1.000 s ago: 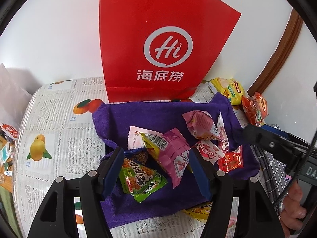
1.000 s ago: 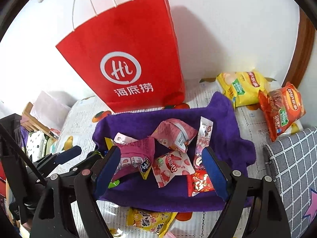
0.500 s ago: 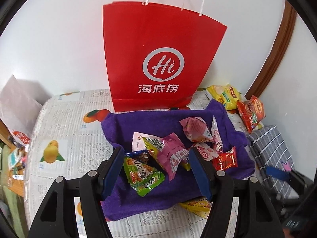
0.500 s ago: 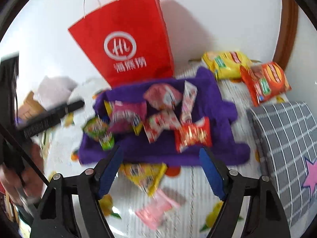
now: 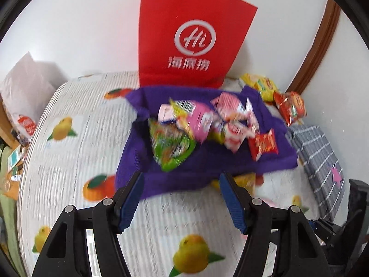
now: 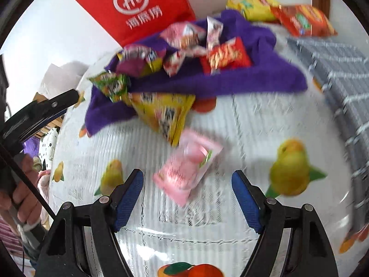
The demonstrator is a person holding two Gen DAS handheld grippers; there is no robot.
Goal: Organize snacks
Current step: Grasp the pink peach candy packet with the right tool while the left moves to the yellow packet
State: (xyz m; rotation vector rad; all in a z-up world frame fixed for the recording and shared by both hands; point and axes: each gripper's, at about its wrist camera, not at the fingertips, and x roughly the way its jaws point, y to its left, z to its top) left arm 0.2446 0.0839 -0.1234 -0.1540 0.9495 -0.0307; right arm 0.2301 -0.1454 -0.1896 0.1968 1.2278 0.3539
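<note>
A purple cloth [image 5: 207, 166] on the fruit-print table holds several snack packets: a green one [image 5: 170, 147], a pink one [image 5: 200, 120] and a red one [image 5: 264, 144]. My left gripper [image 5: 181, 176] is open and empty, hovering at the cloth's near edge. In the right wrist view a pink packet [image 6: 188, 173] lies loose on the tablecloth, just ahead of and between the tips of my open right gripper [image 6: 187, 173], whose pads do not touch it. A yellow packet [image 6: 166, 113] sticks out from under the cloth's edge [image 6: 207, 80]. The frames are motion-blurred.
A red paper bag [image 5: 191, 39] stands against the wall behind the cloth. Yellow [image 5: 263, 85] and orange [image 5: 291, 106] bags lie at the back right. A grey checked pad [image 5: 318, 147] is on the right. The left gripper's arm [image 6: 39, 113] and a hand [image 6: 20, 194] show at the left.
Both grippers have pulled back from the pile on the cloth. The right one has also dropped lower and now frames the pink packet on the tablecloth. The left one's view widened.
</note>
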